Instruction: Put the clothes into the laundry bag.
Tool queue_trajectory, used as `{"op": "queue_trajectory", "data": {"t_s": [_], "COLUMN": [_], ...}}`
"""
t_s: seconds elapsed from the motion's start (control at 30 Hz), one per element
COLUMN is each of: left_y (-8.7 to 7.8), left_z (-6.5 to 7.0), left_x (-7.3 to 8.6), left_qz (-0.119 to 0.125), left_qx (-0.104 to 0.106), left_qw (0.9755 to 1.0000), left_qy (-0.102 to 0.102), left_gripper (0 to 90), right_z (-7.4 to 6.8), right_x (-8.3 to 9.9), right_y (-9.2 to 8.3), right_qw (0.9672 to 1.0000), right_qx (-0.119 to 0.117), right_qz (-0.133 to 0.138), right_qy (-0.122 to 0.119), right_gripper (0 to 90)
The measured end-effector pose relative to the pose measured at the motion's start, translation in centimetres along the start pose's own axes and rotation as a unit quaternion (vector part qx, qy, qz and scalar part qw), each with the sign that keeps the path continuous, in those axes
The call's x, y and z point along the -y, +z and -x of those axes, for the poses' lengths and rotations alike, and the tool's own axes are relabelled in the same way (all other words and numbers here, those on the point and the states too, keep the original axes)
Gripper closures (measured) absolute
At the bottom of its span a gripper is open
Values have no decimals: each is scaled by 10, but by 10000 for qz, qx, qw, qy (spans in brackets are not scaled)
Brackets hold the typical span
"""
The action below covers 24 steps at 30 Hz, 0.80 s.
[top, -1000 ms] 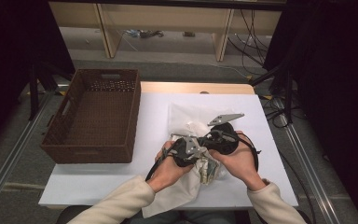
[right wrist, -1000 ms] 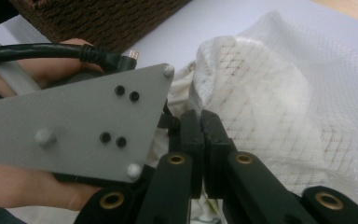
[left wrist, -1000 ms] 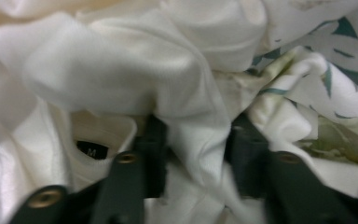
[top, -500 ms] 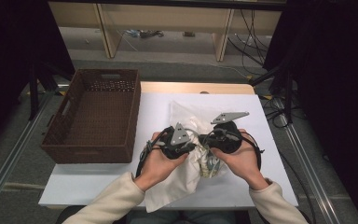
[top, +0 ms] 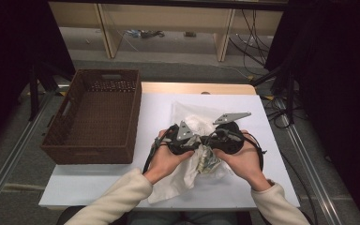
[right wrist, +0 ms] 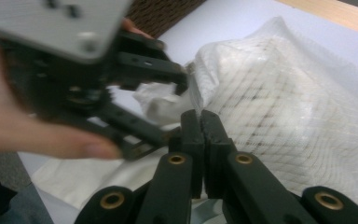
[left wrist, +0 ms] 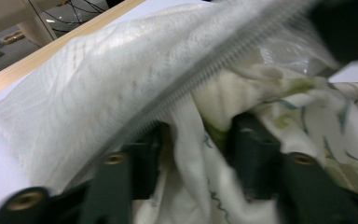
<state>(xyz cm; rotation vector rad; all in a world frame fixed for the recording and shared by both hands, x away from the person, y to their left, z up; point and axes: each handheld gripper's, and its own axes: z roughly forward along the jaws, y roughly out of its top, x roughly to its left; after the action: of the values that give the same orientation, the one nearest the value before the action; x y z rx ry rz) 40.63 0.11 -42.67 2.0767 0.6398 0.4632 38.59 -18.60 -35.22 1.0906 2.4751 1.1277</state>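
Observation:
A white mesh zip bag (top: 191, 116) lies mid-table with a white, green-patterned cloth (top: 206, 162) at its near opening. My two grippers meet nose to nose over it. The left gripper (top: 198, 142) has just been opening its jaws; in the left gripper view (left wrist: 196, 154) they stand apart with the patterned cloth (left wrist: 307, 107) hanging loosely between them, under the bag's zipper (left wrist: 214, 70). The right gripper (right wrist: 200, 123) is shut, its tips pinching the edge of the mesh bag (right wrist: 279, 93). The left gripper (right wrist: 163, 100) shows there with spread fingers.
A dark brown woven basket (top: 93, 117) stands empty on the table's left side. The white table top (top: 154, 108) has a wooden far edge. More white fabric (top: 168, 185) spills toward the near edge between the person's forearms.
The left hand has lifted a little and its jaws have spread apart around the cloth. The right hand has stayed where it was, still closed.

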Motion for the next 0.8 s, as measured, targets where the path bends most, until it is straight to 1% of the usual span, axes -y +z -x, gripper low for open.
{"op": "queue_trajectory", "data": {"t_s": [0.03, 0.07, 0.1, 0.13, 0.17, 0.2, 0.23, 0.27, 0.3, 0.33, 0.37, 0.4, 0.43, 0.47, 0.5, 0.53, 0.57, 0.6, 0.63, 0.67, 0.7, 0.73, 0.77, 0.8], "left_y": [-5, -10, -16, -22, -29, -34, -38, -40, -40, -38, -34, -29, -22, -17, -12, -6, -2, 2, 5, 8, 10, 12, 13, 12], "left_z": [1, 2, 2, 3, 4, 4, 6, 9, 12, 15, 17, 20, 22, 23, 23, 23, 21, 20, 19, 17, 16, 16, 16, 16], "left_x": [1, 3, 4, 6, 7, 9, 11, 13, 16, 18, 21, 23, 26, 28, 30, 31, 31, 31, 31, 31, 31, 31, 31, 30], "left_qz": [-9, 64, 59, 51, 57, 64, 63, 99, 41, -61, -111, -163, -302, -338, -434, -497, -594, -651, -667, -756, -780, -805, -806, -831], "left_qx": [20, 41, 61, 63, 97, 104, 158, 178, 249, 301, 379, 402, 470, 435, 411, 396, 365, 284, 309, 301, 249, 270, 263, 249], "left_qw": [10000, 9999, 9999, 9999, 9999, 9998, 9998, 9997, 9996, 9995, 9992, 9991, 9984, 9984, 9981, 9979, 9974, 9971, 9967, 9958, 9958, 9954, 9955, 9953], "left_qy": [-22, -106, -114, -67, -130, -131, -136, -132, -158, -96, -43, -19, 55, 80, 124, 128, 187, 265, 348, 423, 418, 433, 417, 434], "left_gripper": [432, 390, 358, 332, 311, 303, 299, 300, 303, 301, 305, 311, 320, 338, 348, 361, 391, 434, 486, 532, 580, 623, 661, 696], "right_z": [-1, 0, 0, 1, 0, 1, -1, 2, -1, 0, 0, -2, -2, -4, -3, -3, -2, -2, -3, -3, -1, -1, -2, 0], "right_x": [0, 0, 1, 1, 1, 1, 1, 1, 0, 0, 0, 0, -1, 0, 0, 0, 0, 0, 0, 0, 1, 1, 2, 1], "right_y": [-1, -1, -1, 0, 0, 1, 2, 3, 2, 3, 3, 6, 4, 5, 5, 6, 7, 6, 6, 6, 7, 8, 7, 6], "right_qw": [9999, 9999, 9998, 9998, 9998, 9999, 9998, 9999, 9999, 10000, 10000, 9999, 9999, 9998, 9999, 9999, 10000, 10000, 10000, 9999, 9999, 10000, 10000, 9999], "right_qx": [-3, 0, 46, 28, 16, 24, 37, 114, 45, 65, 46, 82, 18, 51, 6, 8, 57, 53, -11, -37, -48, -9, 8, -42], "right_qz": [-24, -38, -25, -31, -56, -39, 26, 76, -57, -39, -53, 12, -85, -96, -86, -89, 3, -71, -96, -148, -63, 1, -2, -67], "right_qy": [160, 151, 182, 182, 175, 121, 181, -44, 141, 61, -15, 98, 59, 139, 63, 58, 0, -7, 8, 81, -76, -46, 23, -72], "right_gripper": [900, 900, 900, 900, 900, 900, 900, 900, 900, 900, 900, 900, 900, 900, 900, 900, 900, 900, 900, 900, 900, 900, 900, 900]}}
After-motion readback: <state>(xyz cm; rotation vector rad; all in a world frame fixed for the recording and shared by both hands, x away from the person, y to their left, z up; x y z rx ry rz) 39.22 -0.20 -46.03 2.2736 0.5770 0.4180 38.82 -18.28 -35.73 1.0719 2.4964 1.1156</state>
